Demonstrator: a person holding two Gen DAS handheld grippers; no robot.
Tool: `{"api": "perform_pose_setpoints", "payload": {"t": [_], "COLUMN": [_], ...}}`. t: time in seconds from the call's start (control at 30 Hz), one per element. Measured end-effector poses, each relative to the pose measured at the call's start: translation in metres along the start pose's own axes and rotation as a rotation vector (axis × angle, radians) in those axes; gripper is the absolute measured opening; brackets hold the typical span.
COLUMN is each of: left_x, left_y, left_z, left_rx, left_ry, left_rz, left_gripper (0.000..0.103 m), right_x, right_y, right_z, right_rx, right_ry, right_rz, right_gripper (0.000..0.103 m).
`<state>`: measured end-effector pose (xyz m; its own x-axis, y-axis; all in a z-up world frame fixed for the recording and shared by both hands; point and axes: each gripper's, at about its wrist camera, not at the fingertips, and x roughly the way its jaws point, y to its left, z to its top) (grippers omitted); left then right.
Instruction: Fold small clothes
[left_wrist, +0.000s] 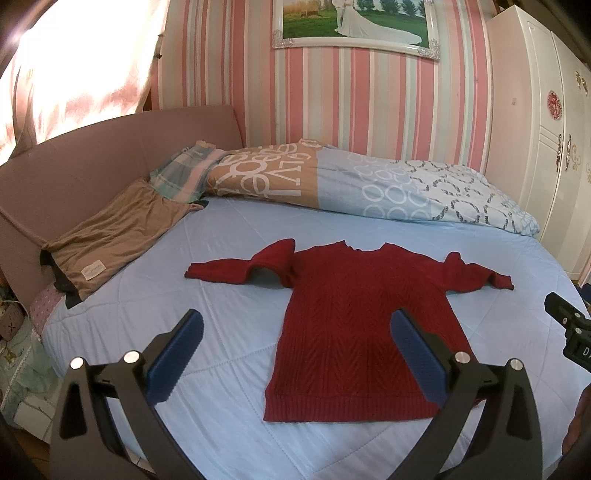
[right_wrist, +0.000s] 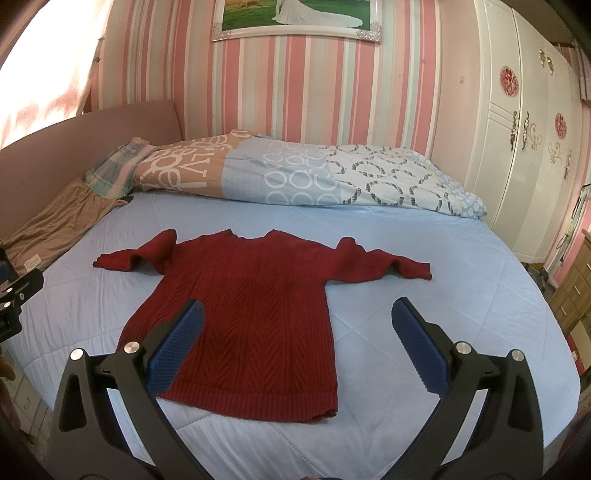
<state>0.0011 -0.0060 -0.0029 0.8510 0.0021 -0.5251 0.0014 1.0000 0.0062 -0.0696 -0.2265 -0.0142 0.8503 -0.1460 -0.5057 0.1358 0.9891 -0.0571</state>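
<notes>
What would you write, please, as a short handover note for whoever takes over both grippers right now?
Left gripper: open, empty, above the sweater's lower left side.
Right gripper: open, empty, above its lower right side.
Red sweater: flat on the blue bedspread, hem nearest you, both sleeves out, its left sleeve humped near the shoulder.
Done: nothing folded.
Left: fold sleeves in, then the body.

1 red sweater (left_wrist: 354, 332), 2 tools.

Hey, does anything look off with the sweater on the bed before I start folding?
Mostly flat, but the sweater's left sleeve is humped near the shoulder instead of lying flat. Both grippers are open above it.
</notes>
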Motion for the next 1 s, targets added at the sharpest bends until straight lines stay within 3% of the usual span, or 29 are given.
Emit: {"api": "perform_pose_setpoints", "payload": {"t": [0.7, 1.0], "left_x": [0.000, 0.018], "left_y": [0.000, -0.003], "left_z": [0.000, -0.008], "left_rx": [0.000, 0.001], "left_ry": [0.003, 0.027], "left_rz": [0.000, -0.009], "left_gripper": [0.102, 0.102], "right_x": [0.003, 0.015], "right_y": [0.001, -0.015], "right_z": [0.003, -0.004], "right_rx": [0.005, 0.018], "right_ry": [0.002, 0.015], "right_rz": [0.003, 0.005], "right_gripper": [0.100, 0.100]}}
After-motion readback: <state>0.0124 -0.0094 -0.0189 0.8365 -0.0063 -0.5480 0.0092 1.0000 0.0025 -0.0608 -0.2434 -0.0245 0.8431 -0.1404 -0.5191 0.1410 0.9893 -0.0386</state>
